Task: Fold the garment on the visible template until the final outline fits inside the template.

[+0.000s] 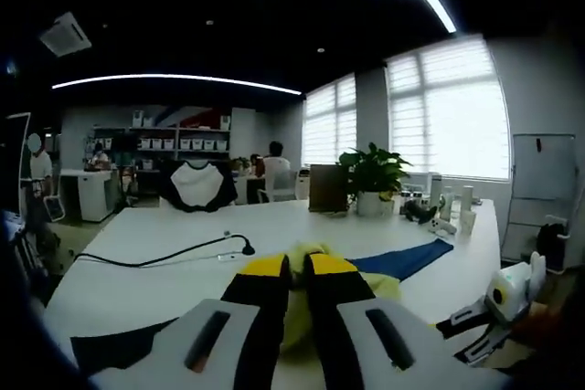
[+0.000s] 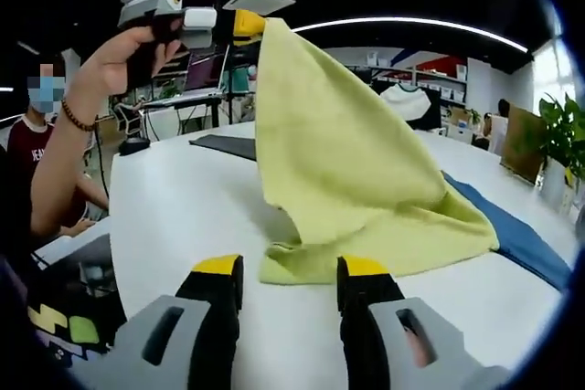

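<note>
A yellow garment (image 2: 347, 171) hangs as a tall peak from one corner, its lower edge resting on the white table (image 2: 174, 207). The corner is pinched by my left gripper (image 2: 249, 25), which a hand holds high. In the left gripper view the left gripper (image 1: 299, 267) is shut on yellow cloth (image 1: 297, 317), which bulges between and below the jaws. A blue template (image 2: 516, 239) lies flat under and beyond the garment, and also shows as a blue strip (image 1: 402, 260). My right gripper (image 2: 291, 271) stands open just short of the garment's near edge, holding nothing. It appears low at the right (image 1: 468, 333).
A black mat (image 2: 224, 145) lies behind the garment, and a dark sheet (image 1: 119, 344) is at the near left. A black cable (image 1: 183, 253) runs across the table. A potted plant (image 1: 375, 175) and bottles stand at the far edge. A person's arm (image 2: 64, 152) is at the left.
</note>
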`<state>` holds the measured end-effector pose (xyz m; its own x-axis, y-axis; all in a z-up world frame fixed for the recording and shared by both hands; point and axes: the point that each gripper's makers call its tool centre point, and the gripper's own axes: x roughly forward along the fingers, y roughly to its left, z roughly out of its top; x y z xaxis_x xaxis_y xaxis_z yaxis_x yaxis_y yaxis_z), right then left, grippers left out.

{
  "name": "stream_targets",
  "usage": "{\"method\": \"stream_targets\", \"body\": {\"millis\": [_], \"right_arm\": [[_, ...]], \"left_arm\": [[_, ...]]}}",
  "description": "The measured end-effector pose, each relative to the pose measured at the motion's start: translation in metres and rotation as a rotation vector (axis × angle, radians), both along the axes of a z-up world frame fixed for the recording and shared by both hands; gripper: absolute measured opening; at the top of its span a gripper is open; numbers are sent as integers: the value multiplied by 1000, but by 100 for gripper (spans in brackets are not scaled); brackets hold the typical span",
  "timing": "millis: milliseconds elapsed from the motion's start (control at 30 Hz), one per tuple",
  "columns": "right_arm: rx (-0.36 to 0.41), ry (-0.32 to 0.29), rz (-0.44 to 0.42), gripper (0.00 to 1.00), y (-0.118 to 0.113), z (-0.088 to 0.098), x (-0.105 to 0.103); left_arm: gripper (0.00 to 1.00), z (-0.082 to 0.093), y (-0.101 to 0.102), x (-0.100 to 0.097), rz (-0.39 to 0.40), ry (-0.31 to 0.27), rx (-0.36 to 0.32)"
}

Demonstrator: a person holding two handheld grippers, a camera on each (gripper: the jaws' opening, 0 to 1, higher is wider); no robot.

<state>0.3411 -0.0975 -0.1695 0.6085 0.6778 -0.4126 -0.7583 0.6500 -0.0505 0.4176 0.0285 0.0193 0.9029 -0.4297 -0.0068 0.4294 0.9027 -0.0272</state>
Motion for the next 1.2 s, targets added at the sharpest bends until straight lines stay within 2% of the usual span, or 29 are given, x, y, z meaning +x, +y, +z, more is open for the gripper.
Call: {"method": "stream_targets", "body": {"millis": [100,167,233,267,300,367,500,600,633,667,700,733,767,800,867,900,1033,1100,1200], "right_arm": [[-13,18,4,32,2,-3,3],[-56,22,2,31,1,-7,4],[-67,26,-4,29,-1,-8,6],[-72,39,-5,27,-3,-9,7],[-74,79,-14,26,-5,-14,6],[-36,105,-7,23,-4,-13,3],[-45,86,-5,12,-5,-13,5],[-53,79,-18,5,-8,-13,7],[-57,58,-17,2,-8,-12,8],[-51,-13,11,2,-6,-9,12],[-29,-21,25,1,-5,-10,10],[17,46,-14,1,-11,-9,5],[43,37,-21,1,-15,-2,4],[73,-15,-15,1,-19,12,4],[64,-16,-36,1,-36,23,-2],[75,-42,-55,1,-43,31,-1],[124,-72,-141,1,-80,56,-7],[131,-95,-164,1,-94,64,-12],[139,-112,-226,1,-123,72,-18]], "left_arm": [[8,-1,3,2,8,5,4],[8,0,4,0,6,6,-8],[8,0,4,-2,4,2,-1],[8,-1,4,-2,4,1,0],[8,-1,4,-2,5,2,0],[8,-3,4,-3,5,10,-5],[8,-5,6,-5,7,0,4],[8,-8,9,-5,8,16,-20],[8,-9,9,-6,8,15,-22],[8,-9,10,-8,9,11,-20],[8,-9,10,-10,8,9,-21],[8,-10,10,-11,5,10,-22],[8,-12,10,-13,1,12,-18],[8,-13,10,-15,-2,17,-14],[8,-16,10,-20,-7,22,-11],[8,-17,10,-22,-11,20,-10],[8,-24,13,-34,-13,25,-24],[8,-28,13,-41,-9,25,-29],[8,-37,8,-56,-33,30,-2]]}}
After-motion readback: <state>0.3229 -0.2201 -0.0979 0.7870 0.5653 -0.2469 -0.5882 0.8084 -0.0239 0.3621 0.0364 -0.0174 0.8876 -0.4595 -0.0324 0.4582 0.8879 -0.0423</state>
